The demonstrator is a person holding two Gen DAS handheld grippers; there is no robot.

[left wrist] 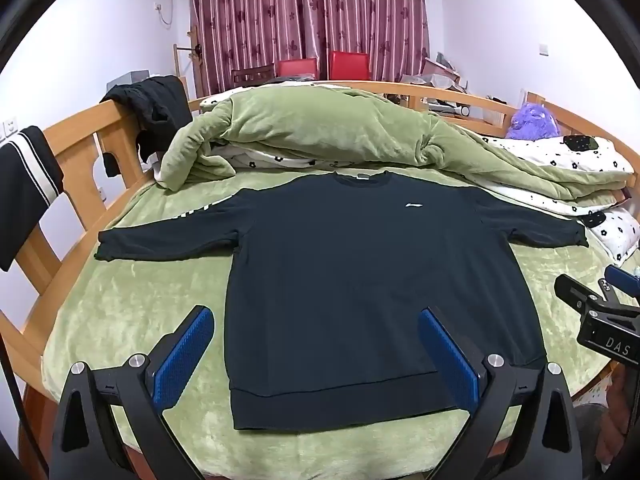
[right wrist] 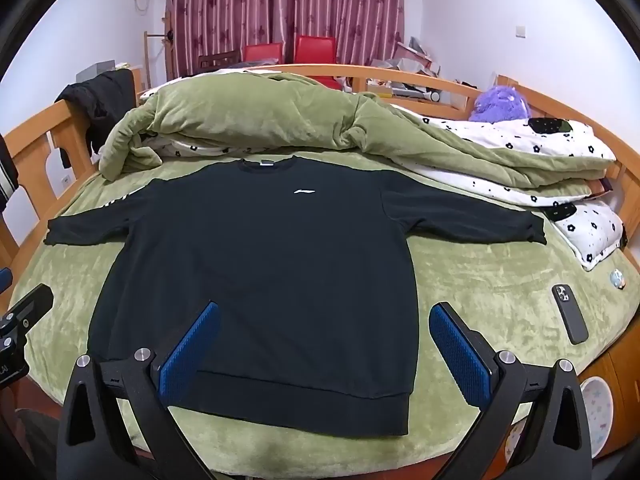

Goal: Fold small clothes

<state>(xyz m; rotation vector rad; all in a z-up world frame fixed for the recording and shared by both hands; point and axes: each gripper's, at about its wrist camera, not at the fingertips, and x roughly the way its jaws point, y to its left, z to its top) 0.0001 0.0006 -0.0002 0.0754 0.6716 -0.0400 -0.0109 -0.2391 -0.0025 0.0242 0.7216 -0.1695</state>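
Observation:
A black long-sleeved sweatshirt lies flat, front up, on the green bed cover, sleeves spread to both sides, hem nearest me. It also shows in the right wrist view. My left gripper is open and empty, held above the hem's left half. My right gripper is open and empty, above the hem's right half. The right gripper's body shows at the right edge of the left wrist view.
A bunched green quilt and a white flowered one lie behind the sweatshirt. A phone lies on the cover at the right. Wooden bed rails ring the bed, with dark clothes hung on them.

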